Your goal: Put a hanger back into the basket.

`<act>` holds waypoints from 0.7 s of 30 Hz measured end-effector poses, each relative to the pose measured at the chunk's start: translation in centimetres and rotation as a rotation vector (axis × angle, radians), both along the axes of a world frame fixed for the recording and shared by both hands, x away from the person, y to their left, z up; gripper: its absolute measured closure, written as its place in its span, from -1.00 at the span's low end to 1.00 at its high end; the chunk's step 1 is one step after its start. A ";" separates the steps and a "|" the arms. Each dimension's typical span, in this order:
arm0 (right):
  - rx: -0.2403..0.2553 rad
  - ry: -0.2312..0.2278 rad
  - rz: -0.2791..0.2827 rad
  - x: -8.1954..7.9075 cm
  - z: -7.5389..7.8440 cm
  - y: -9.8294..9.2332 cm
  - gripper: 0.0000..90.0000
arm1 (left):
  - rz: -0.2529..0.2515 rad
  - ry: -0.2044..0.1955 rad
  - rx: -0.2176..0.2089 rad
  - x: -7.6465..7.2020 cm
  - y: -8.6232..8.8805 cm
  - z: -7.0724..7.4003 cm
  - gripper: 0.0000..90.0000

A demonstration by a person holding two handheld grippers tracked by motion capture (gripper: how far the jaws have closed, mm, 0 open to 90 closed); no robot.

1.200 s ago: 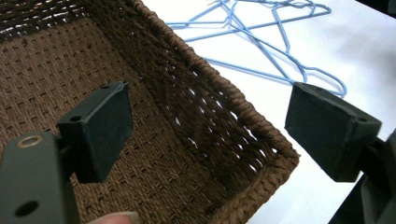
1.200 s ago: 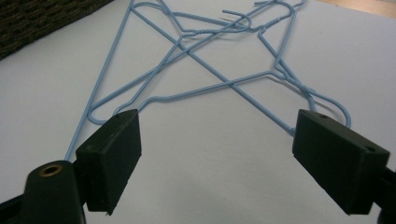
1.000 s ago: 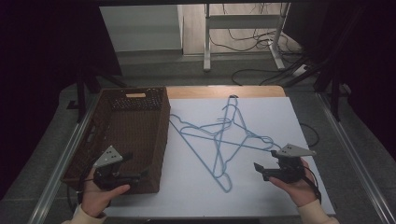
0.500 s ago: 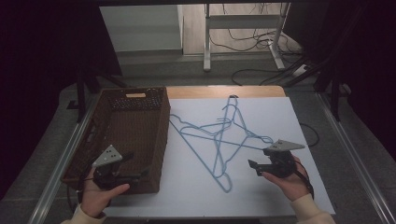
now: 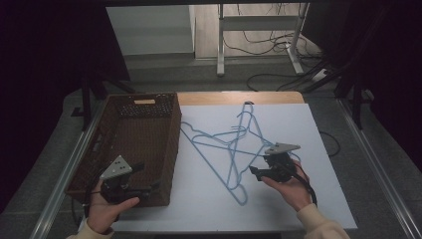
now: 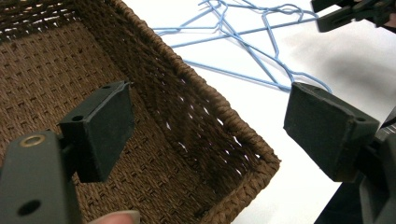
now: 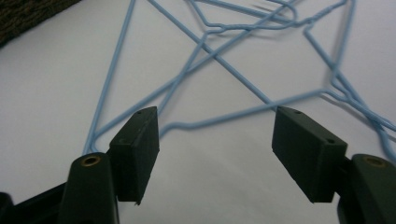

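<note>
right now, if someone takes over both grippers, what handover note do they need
Left gripper: open, jaws straddling the near right corner of the wicker basket, gripping nothing.
Right gripper: open, jaws have just been closing a little, over the wire of the blue hangers, pads not on it yet.
Hangers: tangled pile on the white table, right of the basket.
Done: nothing is in the basket.
Left: grip a hanger, probably move each one into the basket.
</note>
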State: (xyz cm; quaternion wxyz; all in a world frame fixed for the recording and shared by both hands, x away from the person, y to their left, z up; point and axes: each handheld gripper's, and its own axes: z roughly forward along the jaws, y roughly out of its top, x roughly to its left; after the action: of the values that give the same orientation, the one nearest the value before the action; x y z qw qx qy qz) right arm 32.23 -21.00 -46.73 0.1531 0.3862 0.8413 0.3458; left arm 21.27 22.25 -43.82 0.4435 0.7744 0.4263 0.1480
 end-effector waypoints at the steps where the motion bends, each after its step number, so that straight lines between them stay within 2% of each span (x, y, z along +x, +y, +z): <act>1: -0.005 0.007 0.006 0.3 -0.1 0.5 -0.23 | 0.002 0.000 0.001 0.0 0.0 0.0 -0.63; 7: -0.034 0.066 0.012 2.2 -0.8 3.4 -0.11 | 0.009 0.003 0.000 0.1 0.2 -0.1 -0.63; 12: -0.068 0.091 0.020 3.1 -1.6 5.3 -0.05 | 0.014 0.003 -0.004 0.0 0.3 -0.2 -0.63; 13: -0.068 0.091 0.020 3.1 -1.6 5.3 -0.05 | 0.014 0.003 -0.004 0.0 0.3 -0.2 -0.63; 14: -0.096 0.101 0.027 3.3 -2.0 5.9 0.01 | 0.015 0.002 -0.002 0.0 0.4 -0.2 -0.63; 18: -0.138 0.127 0.028 3.4 -2.7 6.5 0.13 | 0.016 0.002 -0.002 0.0 0.4 -0.2 -0.63; 21: -0.148 0.145 0.031 3.4 -3.0 6.7 0.17 | 0.016 0.001 -0.002 0.0 0.4 -0.2 -0.63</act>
State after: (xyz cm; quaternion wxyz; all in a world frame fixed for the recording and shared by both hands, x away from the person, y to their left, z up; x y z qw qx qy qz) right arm 35.59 -14.34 -49.69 0.1145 0.3847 0.8794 0.2561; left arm 21.28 22.63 -44.01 0.4427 0.7707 0.4328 0.1506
